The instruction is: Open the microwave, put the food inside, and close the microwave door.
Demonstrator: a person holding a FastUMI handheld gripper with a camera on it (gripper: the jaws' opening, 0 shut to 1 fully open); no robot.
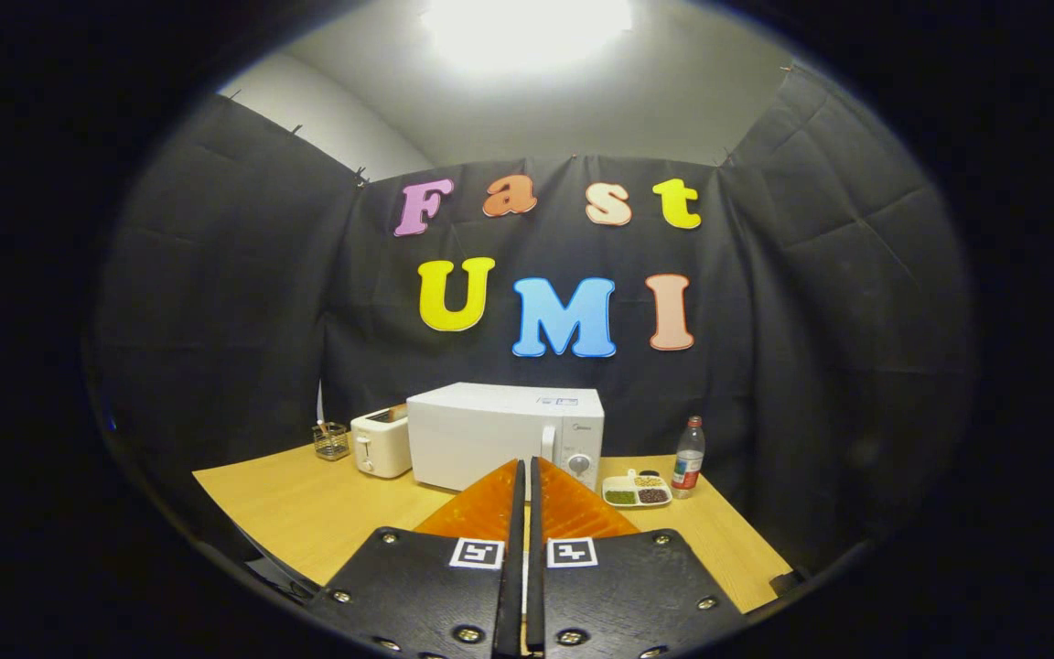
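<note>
White microwave [504, 437] stands on the wooden table [307, 513], door closed, well beyond the fingertips. Food tray [637, 491] lies just right of it, bottle [689, 458] beside the tray. Toaster [381, 442] and glass holder [331, 440] stand left. Gripper [525, 469] fingers pressed together, holding nothing

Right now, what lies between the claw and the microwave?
In the gripper view only bare table lies between the shut claw and the closed microwave.
</note>
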